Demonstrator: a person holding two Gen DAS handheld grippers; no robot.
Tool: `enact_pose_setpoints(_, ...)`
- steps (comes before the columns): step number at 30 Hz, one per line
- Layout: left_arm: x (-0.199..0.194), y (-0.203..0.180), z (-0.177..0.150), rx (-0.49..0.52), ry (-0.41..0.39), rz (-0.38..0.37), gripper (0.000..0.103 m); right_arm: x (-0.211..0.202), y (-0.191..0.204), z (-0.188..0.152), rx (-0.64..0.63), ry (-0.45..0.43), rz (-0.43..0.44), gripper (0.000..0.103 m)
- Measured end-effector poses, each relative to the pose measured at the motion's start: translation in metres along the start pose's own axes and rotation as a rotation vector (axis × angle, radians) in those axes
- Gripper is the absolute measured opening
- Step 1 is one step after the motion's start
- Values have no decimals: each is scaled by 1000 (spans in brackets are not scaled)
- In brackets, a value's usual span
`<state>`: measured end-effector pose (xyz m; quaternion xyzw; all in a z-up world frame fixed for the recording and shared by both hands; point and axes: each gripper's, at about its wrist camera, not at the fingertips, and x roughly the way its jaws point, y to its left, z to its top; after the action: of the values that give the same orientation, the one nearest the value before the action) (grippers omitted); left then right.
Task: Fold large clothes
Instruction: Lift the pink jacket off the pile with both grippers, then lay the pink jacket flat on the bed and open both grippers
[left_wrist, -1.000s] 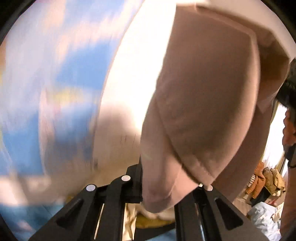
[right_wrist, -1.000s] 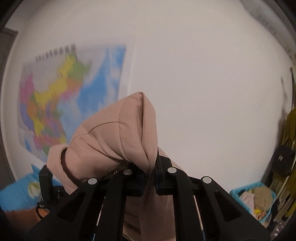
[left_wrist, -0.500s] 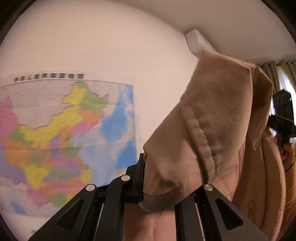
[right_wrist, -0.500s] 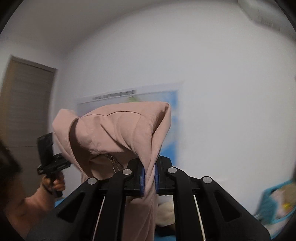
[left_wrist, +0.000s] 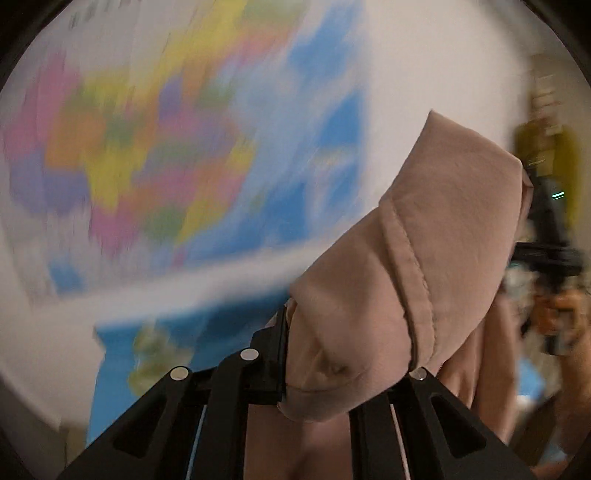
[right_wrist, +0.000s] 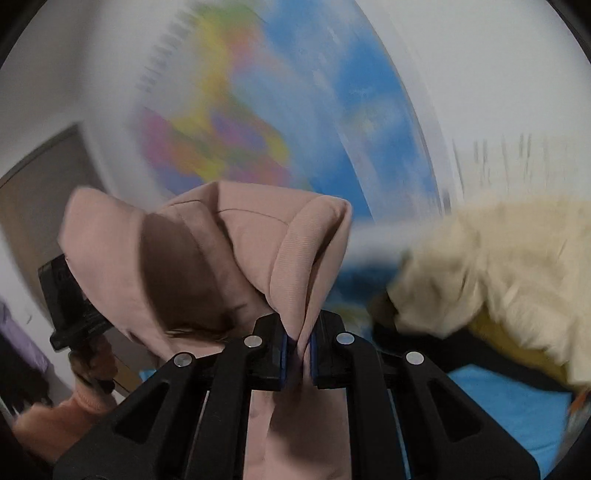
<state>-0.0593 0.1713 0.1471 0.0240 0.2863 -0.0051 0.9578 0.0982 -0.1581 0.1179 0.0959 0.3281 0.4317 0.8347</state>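
A large pink-beige sweatshirt hangs in the air between both grippers; it also shows in the right wrist view. My left gripper is shut on a hemmed edge of it, and the cloth drapes over and hides the right finger. My right gripper is shut on a ribbed fold of the same garment. The other gripper shows in each view, at the right edge in the left wrist view and at the left in the right wrist view. Both views are blurred by motion.
A colourful wall map hangs on the white wall behind. A cream fluffy garment lies on a blue surface to the right. A brown door is at the left.
Both grippers have swung downward from pointing up at the wall and ceiling, still holding the sweatshirt. The blue surface and fluffy garment have come into view.
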Motion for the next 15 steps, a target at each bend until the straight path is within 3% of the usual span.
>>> enact_pose_setpoints(4, 121, 44, -26, -100, 220, 68, 10, 91, -47, -2, 82, 150, -49, 9)
enact_pose_setpoints(7, 168, 69, -45, -168, 301, 75, 10, 135, -79, 5, 146, 216, -74, 9)
enact_pose_setpoints(10, 197, 81, -44, -206, 342, 54, 10, 165, -102, 8, 177, 253, -103, 10)
enact_pose_setpoints(12, 217, 80, -44, -198, 380, 25, 13, 174, -108, 10, 179, 270, -147, 20)
enact_pose_setpoints(13, 227, 83, -45, -206, 411, 8, 17, 177, -112, 10, 192, 273, -165, 20)
enact_pose_setpoints(14, 229, 86, -45, -218, 422, -1, 22, 178, -115, 9, 198, 277, -163, 29)
enact_pose_setpoints(15, 232, 89, -45, -230, 431, -12, 27, 180, -116, 9, 203, 287, -171, 45)
